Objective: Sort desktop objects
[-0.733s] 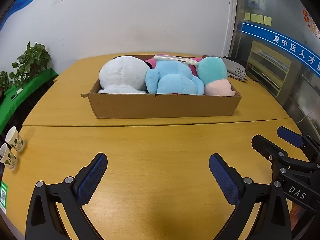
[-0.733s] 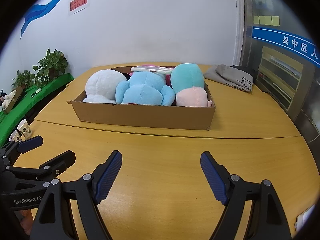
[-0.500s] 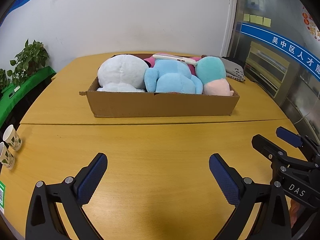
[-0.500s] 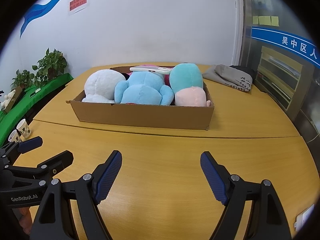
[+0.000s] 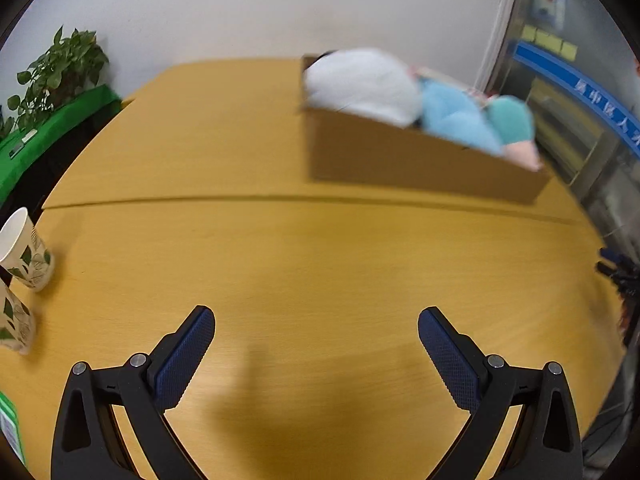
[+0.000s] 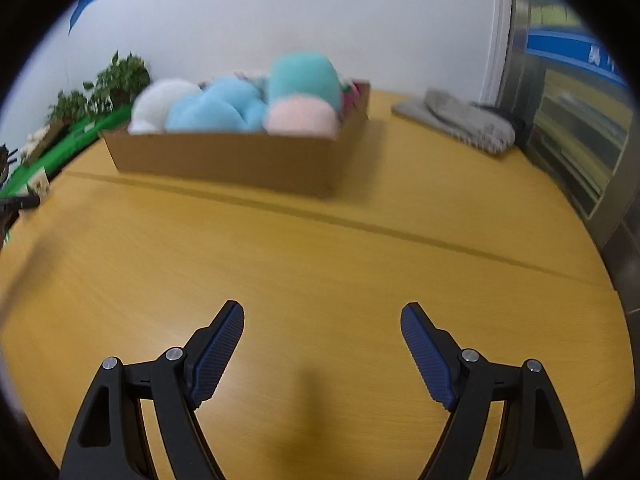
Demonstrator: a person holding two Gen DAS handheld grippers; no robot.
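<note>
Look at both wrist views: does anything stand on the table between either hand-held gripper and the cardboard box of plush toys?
Nothing visible does. Only bare yellow wooden table lies between the open right hand-held gripper, the open left hand-held gripper and the brown cardboard box.

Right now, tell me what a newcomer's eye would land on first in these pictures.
The cardboard box at the far side of the yellow table, stuffed with plush toys: white, light blue, and teal-and-pink. Next, two paper cups at the table's left edge, and both tongs, left and right, open over bare wood.
</note>
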